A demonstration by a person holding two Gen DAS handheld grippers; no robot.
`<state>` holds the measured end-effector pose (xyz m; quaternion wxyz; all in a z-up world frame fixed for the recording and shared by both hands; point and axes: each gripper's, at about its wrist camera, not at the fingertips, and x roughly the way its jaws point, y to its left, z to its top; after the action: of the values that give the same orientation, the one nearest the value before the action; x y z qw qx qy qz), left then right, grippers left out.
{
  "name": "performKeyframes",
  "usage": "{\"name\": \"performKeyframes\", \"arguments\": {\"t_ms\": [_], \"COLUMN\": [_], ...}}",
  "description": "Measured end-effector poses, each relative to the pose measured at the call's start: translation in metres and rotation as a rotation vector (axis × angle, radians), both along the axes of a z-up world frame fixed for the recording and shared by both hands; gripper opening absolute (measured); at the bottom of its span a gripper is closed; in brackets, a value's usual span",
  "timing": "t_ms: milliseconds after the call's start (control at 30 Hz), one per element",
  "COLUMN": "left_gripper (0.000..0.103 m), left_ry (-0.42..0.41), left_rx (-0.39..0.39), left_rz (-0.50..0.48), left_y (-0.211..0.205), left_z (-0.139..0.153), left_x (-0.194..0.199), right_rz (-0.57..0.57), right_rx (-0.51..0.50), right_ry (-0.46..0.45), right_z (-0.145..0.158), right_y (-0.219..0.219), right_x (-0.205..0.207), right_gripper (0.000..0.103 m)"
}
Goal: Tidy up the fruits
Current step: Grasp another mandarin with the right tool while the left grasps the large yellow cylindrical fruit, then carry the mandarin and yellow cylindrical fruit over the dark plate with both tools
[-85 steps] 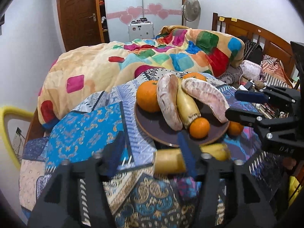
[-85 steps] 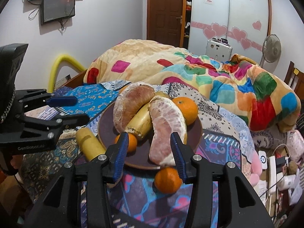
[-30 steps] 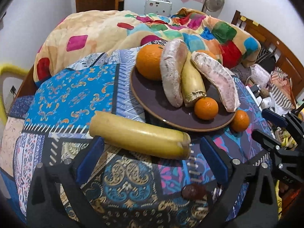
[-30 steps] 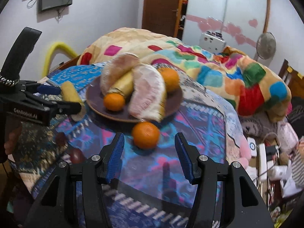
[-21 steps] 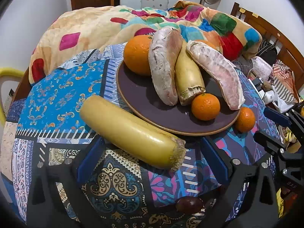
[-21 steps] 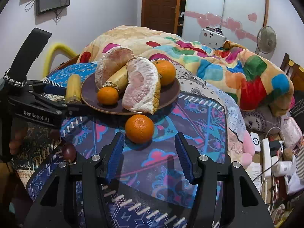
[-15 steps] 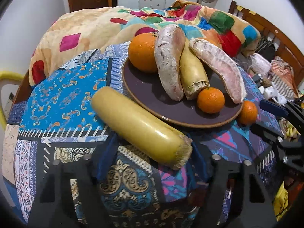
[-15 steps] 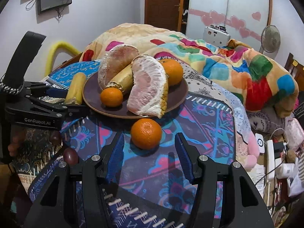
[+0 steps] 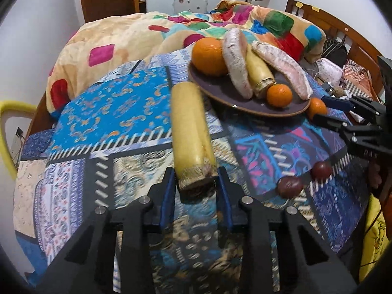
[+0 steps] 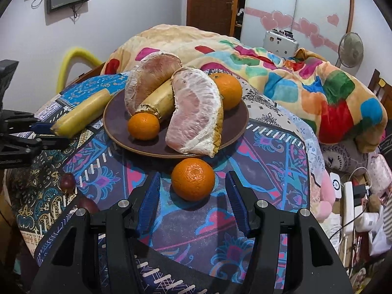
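A yellow sugarcane-like stalk piece lies on the patterned cloth, its cut end between the fingers of my left gripper, which is shut on it; it also shows in the right wrist view. A brown plate holds two pomelo pieces, another stalk piece, a big orange and a small mandarin. A loose mandarin lies on the cloth before the plate, between the fingers of my open right gripper, untouched.
Two dark red fruits lie on the cloth near the front edge. A bed with a colourful blanket stands behind. Cables and clutter lie on the floor at right. A yellow chair is at left.
My left gripper has swung round to the stalk's cut end and shut on it. My right gripper has come close around the loose mandarin, still open.
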<state>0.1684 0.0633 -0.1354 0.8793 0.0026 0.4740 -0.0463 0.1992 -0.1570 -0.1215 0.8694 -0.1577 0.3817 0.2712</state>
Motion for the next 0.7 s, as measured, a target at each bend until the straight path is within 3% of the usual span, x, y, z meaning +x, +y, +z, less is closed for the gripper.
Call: {"name": "performKeyframes", "arguments": {"t_ms": [33,133,200,233,700], "left_gripper": [0.034,0.038,0.062,0.065,0.065], "left_ry": [0.008,0.024,0.023,0.017,0.008], "left_rx": [0.003,0.018,0.053,0.054,0.035], "left_rz": [-0.002,-0.013,-0.012,-0.009,0.028], "left_y": [0.001,0.001,-0.001,-0.002,0.001], "left_z": [0.000,-0.001,-0.001,0.000,0.007], "left_x": [-0.001,-0.003,-0.003,-0.003,0.049], "right_rz": [-0.002,-0.002,-0.003,-0.008,-0.043], "right_rx": [-0.002,-0.005,0.001,0.001,0.051], "right_ry": [0.004,0.016,0.018,0.016,-0.007], "right_z": [-0.001,-0.002,-0.002,-0.001,0.013], "right_y": [0.000,0.001,0.000,-0.001,-0.026], "right_x": [0.001,0.003,0.003,0.003,0.000], "right_gripper": [0.051,0.035,0.035,0.035,0.034]}}
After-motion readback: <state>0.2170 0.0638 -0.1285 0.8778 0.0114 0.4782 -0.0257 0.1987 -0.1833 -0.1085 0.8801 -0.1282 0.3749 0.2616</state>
